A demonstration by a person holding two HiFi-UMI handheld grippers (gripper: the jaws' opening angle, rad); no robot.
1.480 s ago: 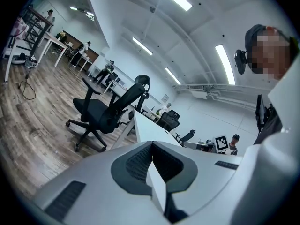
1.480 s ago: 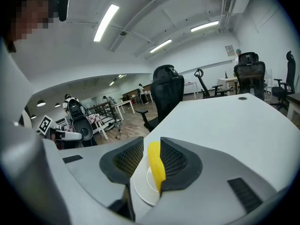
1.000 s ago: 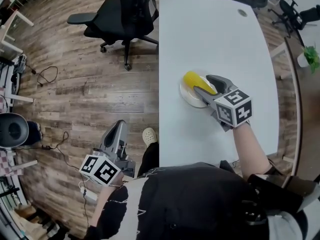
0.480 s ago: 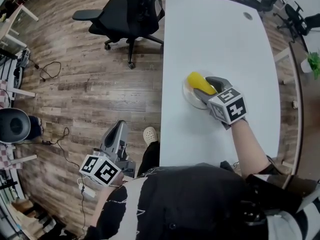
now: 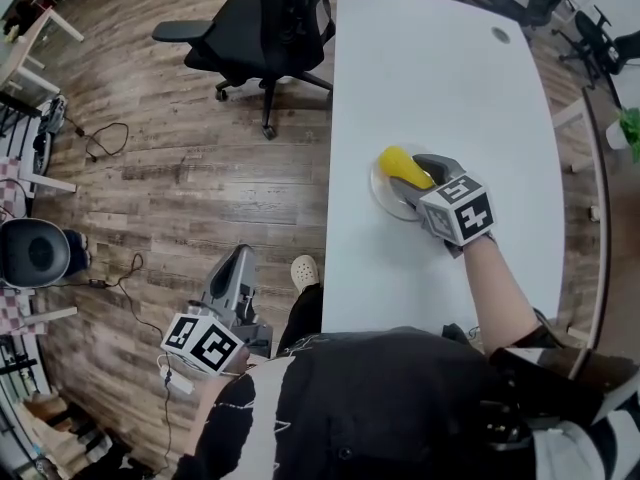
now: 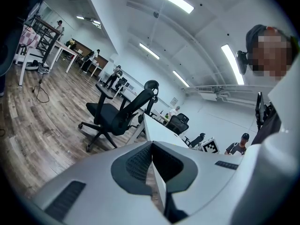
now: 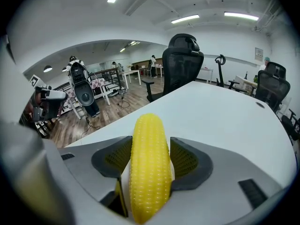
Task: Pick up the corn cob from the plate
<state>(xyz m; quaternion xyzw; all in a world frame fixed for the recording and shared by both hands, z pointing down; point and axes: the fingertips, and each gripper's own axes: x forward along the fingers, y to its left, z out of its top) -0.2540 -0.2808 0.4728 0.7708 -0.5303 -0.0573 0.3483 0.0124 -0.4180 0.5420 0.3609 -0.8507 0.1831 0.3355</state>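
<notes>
1. Right gripper: jaws clamped on corn cob, one pad on each side.
2. Cob: bright yellow, even kernel rows, rounded tip. It sits over the white plate on the white table, possibly resting on the plate.
3. Left gripper: jaws together, holding nothing, off the table over the wood floor.
4. Marker cube: black-and-white squares.

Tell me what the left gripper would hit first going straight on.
Probably the black office chair, across open wood floor. The left gripper, jaws shut, also aims close to the white table edge, so depth is uncertain.
</notes>
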